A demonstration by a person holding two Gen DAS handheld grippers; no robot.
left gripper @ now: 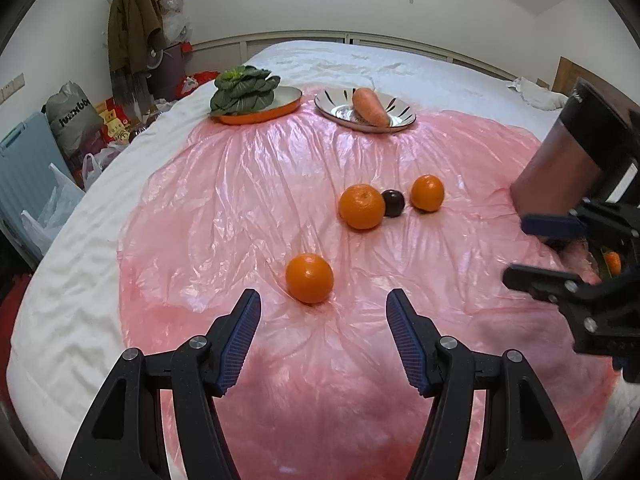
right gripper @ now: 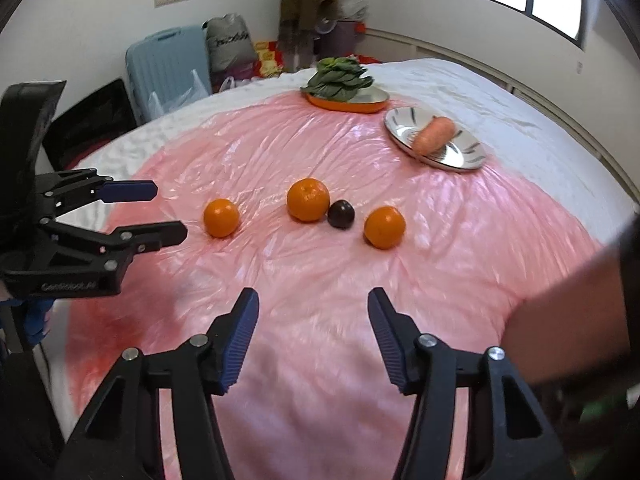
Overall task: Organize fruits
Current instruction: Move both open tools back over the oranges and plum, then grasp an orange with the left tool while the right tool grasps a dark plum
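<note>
Three round glossy oranges [left gripper: 309,278], crinkled pink plastic sheet [left gripper: 248,184]

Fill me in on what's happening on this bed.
A person holds a gripper in each hand over a pink plastic sheet spread on the bed. The left gripper and right gripper are both open and empty. Three oranges, the nearest to the left gripper here, and a dark plum lie loose on the sheet. Beyond them, leafy greens sit on an orange plate and a carrot on a silver plate.

A blue suitcase [right gripper: 168,64] stands by the wall beside a hanging olive coat [left gripper: 134,20].
</note>
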